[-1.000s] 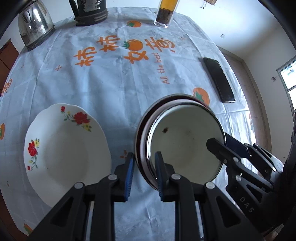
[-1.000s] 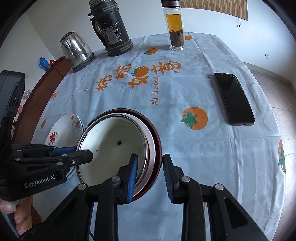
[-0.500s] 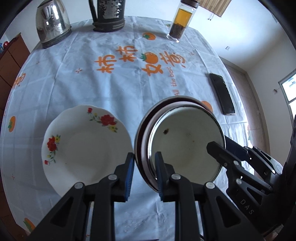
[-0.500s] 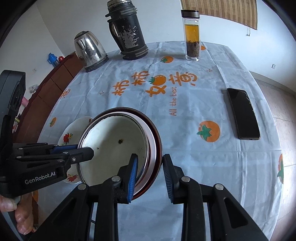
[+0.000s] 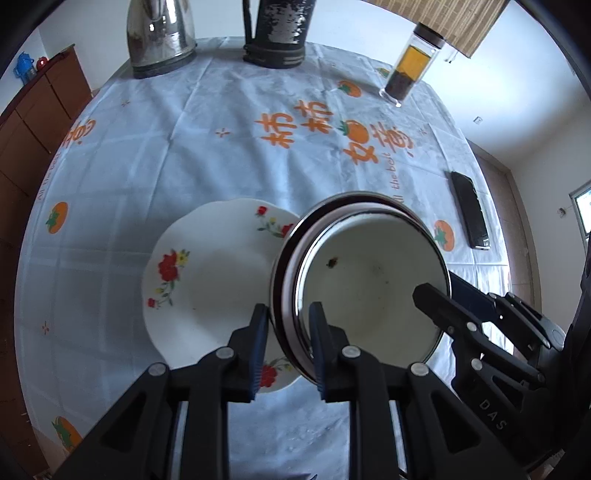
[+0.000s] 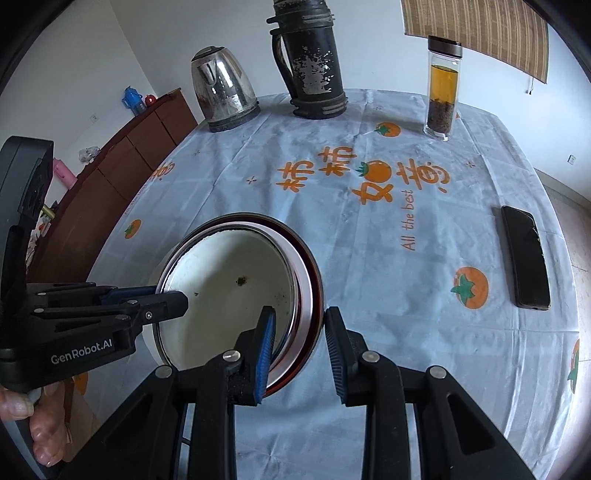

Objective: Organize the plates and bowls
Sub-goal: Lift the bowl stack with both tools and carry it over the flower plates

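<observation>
A white bowl (image 5: 369, 288) nested in a dark-rimmed metal bowl (image 5: 286, 273) hangs above the table, held from both sides. My left gripper (image 5: 287, 332) is shut on the stack's left rim. My right gripper (image 6: 300, 332) is shut on the opposite rim, and its fingers (image 5: 432, 295) show at the right of the left wrist view. A white plate with red flowers (image 5: 207, 280) lies on the tablecloth; the stack overlaps its right edge. In the right wrist view the nested bowls (image 6: 229, 288) hide nearly all of that plate, and the left gripper's finger (image 6: 173, 302) reaches in from the left.
At the table's far side stand a steel kettle (image 5: 159, 37), a dark thermos jug (image 5: 275, 33) and a glass tea bottle (image 5: 410, 62). A black phone (image 5: 469, 210) lies at the right. A wooden cabinet (image 6: 122, 177) runs along the left. A person's hand (image 6: 40, 424) grips the left tool.
Both grippers carried the nested bowls leftward and a little upward. The floral plate, apart from the stack before, now lies partly under it. Both grips are unchanged.
</observation>
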{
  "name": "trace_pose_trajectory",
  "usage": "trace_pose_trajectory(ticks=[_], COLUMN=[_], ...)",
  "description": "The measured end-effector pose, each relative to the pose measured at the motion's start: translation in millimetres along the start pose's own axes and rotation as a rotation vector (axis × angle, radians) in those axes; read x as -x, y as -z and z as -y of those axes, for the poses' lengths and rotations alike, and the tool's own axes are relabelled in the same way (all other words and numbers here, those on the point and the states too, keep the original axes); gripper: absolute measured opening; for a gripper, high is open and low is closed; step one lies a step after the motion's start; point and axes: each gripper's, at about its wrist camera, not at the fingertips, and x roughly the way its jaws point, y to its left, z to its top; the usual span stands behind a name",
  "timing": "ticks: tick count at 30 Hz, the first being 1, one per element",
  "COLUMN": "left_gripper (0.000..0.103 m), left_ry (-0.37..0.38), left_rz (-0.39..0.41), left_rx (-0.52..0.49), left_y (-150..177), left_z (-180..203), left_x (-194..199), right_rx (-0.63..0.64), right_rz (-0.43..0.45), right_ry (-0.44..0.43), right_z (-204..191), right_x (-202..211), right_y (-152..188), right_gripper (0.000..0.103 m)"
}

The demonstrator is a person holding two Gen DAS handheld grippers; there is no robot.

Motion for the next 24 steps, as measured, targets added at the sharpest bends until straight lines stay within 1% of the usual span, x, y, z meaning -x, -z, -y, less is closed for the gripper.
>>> trace_pose_trajectory(ticks=[14,24], left_gripper=[0.020,0.020], left_ry=[-0.021,-0.023], left_rz=[-0.007,-0.019], left_rx=[0.050,0.065], left_y=[-1.6,-2.8], left_z=[-41.9,-59.1], left_x=[2.6,-0.2], right_rx=[0.043,0.054], right_rz=[-0.034,-0.051], right_ry=[-0.029,-0.030], right_z=[-38.6,-54.1], right_x=[-21.7,-33.4], right_y=[-10.9,-14.8], right_gripper=[0.030,0.030])
